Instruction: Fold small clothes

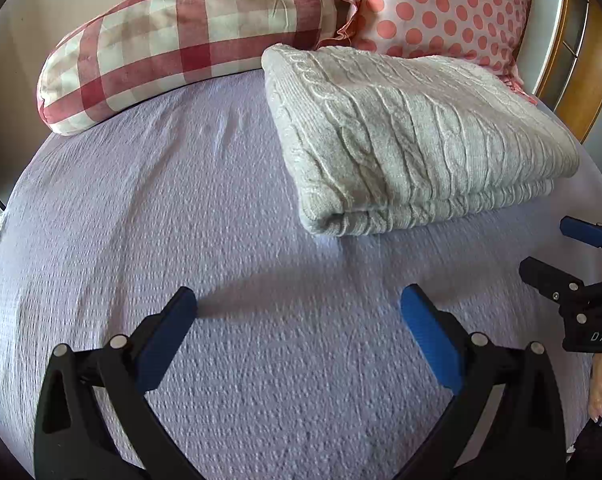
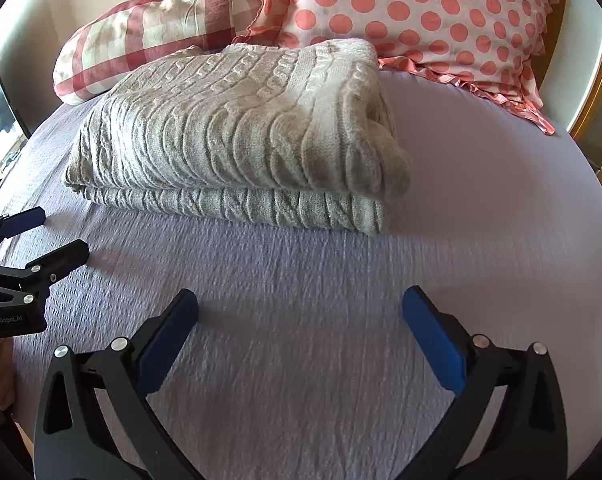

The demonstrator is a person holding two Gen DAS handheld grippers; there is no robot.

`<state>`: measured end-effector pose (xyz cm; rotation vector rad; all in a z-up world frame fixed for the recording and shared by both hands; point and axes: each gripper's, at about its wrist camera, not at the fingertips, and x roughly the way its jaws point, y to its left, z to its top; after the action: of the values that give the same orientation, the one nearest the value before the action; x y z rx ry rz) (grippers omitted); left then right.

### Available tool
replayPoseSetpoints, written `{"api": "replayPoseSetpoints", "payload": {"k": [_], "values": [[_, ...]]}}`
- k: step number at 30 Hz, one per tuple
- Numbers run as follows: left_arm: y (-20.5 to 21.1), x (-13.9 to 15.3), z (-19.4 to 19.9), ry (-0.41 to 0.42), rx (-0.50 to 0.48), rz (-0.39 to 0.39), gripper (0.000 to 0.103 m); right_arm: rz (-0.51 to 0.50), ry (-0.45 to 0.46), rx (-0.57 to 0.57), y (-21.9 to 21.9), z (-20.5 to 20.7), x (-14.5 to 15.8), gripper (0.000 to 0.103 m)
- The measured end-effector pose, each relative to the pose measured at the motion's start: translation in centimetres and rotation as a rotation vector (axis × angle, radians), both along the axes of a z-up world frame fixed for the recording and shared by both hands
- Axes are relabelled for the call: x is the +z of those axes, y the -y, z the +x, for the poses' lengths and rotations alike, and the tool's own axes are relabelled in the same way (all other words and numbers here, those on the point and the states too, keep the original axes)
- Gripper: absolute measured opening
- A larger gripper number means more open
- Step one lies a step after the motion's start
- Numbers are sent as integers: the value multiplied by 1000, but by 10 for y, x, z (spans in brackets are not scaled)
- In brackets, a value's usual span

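A cream cable-knit sweater (image 1: pixel 413 140) lies folded in a neat stack on the lilac bedspread (image 1: pixel 181 220); it also shows in the right wrist view (image 2: pixel 237 132). My left gripper (image 1: pixel 299 304) is open and empty, held over the bedspread short of the sweater's near left corner. My right gripper (image 2: pixel 300 304) is open and empty, held over the bedspread in front of the sweater. Each gripper shows at the edge of the other's view: the right gripper (image 1: pixel 557 248) and the left gripper (image 2: pixel 57 236), both with jaws apart.
A red-checked pillow (image 1: pixel 181 40) and a pink polka-dot pillow (image 1: pixel 445 8) lean at the head of the bed behind the sweater. A wooden frame (image 1: pixel 581 64) stands at the far right. The bedspread (image 2: pixel 481 200) spreads right of the sweater.
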<state>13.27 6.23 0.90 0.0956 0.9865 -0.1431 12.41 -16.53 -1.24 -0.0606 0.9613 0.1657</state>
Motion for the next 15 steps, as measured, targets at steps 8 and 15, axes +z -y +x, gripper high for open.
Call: {"api": "replayPoseSetpoints", "payload": {"k": [8,15], "values": [[0,0,0,0,1,0,101,1,0,-4,-1,0,0,102],[0,0,0,0,2,0,101,1,1,-5,-1,0,0,102]]}}
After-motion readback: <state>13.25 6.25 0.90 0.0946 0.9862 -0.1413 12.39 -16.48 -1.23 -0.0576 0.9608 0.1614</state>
